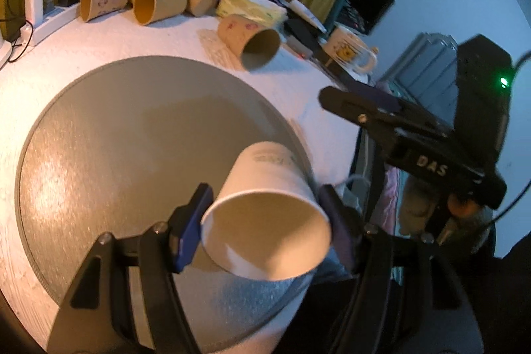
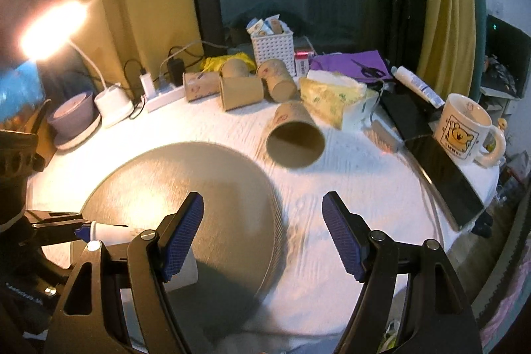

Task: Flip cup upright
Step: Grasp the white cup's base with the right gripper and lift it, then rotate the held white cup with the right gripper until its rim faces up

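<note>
Left gripper (image 1: 265, 228) clenched on white paper cup (image 1: 268, 218), pads at its sides, cup tilted w/ mouth toward camera, above round grey mat (image 1: 116, 135); right gripper (image 2: 262, 231) spread wide, holding nothing; beyond, brown cup (image 2: 295, 138) lies on its side on white table (image 2: 365, 181); mug (image 2: 464, 131) far right.

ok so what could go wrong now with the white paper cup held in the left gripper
1. The left gripper pinches the white paper cup near its thin open rim; it may crush or slip.
2. The cup hangs tilted over the edge of the round grey mat, so it may land half off and tip.
3. The open right gripper is close and could bump it.
</note>
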`<state>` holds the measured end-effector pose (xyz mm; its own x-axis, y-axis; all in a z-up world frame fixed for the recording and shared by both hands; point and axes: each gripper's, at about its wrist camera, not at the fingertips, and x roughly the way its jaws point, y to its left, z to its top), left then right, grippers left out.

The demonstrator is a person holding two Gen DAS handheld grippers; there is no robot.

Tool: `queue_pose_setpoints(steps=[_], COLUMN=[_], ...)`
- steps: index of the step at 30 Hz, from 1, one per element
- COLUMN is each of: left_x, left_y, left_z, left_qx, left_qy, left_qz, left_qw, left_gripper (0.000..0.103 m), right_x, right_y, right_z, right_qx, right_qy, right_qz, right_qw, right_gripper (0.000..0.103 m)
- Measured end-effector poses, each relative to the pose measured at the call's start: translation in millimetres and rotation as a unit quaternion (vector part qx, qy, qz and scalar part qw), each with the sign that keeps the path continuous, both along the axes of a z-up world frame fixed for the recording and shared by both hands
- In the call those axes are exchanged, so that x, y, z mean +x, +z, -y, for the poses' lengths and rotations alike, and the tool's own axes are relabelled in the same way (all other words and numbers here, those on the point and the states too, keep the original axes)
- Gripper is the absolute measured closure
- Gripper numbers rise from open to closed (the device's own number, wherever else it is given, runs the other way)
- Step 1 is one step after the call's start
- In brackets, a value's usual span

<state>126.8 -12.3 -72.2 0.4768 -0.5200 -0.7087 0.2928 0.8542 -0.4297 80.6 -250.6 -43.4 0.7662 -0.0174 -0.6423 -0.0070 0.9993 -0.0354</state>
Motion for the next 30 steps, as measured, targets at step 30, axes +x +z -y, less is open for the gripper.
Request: queue_pose_setpoints(steps=[30], left_x=[-7], left_y=[-8], left_z=[-16], left_qx=[0.073], left_qy=[-0.033], left_qz=[0.032], left_qw=[0.9962], left_gripper=[0.02], right_x=[2], right_y=[-47], right_z=[-23], right_qx=[0.001], right_qy=[0.065], right_qz=[-0.073], right_qw=[0.995], right_gripper=[0.026])
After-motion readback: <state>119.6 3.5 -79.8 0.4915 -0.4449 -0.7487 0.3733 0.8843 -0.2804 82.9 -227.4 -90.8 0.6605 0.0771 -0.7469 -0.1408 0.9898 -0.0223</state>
